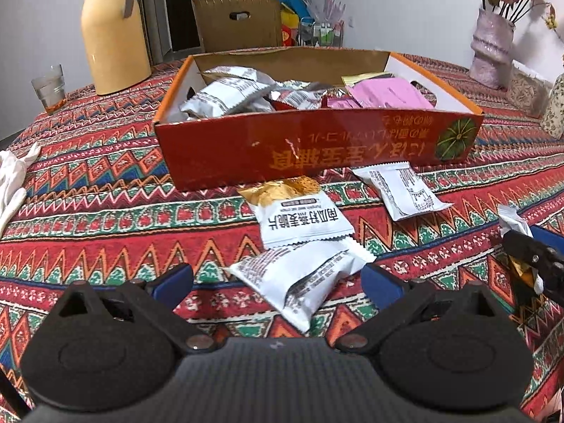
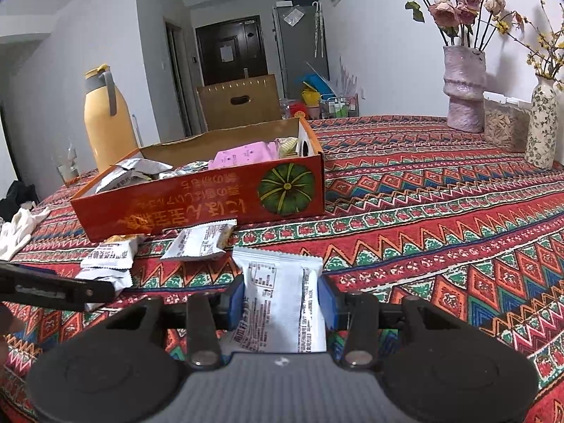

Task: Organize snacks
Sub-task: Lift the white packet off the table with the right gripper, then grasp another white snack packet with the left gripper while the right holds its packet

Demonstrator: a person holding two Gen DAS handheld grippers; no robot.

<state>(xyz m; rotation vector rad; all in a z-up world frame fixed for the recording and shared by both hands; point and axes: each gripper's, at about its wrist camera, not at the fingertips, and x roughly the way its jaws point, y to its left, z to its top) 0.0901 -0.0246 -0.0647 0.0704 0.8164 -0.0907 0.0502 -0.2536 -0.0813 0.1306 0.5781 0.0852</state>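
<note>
Between your left gripper (image 1: 276, 278)'s spread jaws, a white packet (image 1: 296, 278) is lying crosswise; your right gripper (image 2: 282, 303) is clamping another packet (image 2: 282, 296), box (image 2: 197, 204) ahead-left.

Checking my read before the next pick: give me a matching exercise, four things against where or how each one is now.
Things:
1. left gripper
2. right gripper
3. pink packets
4. yellow jug

States:
A. inside the red box
B. shut on a white snack packet
C. on the table behind the box, beside a glass
D. open over a packet lying on the cloth

Pairs: 1-D, 2-B, 3-A, 4-C
</note>
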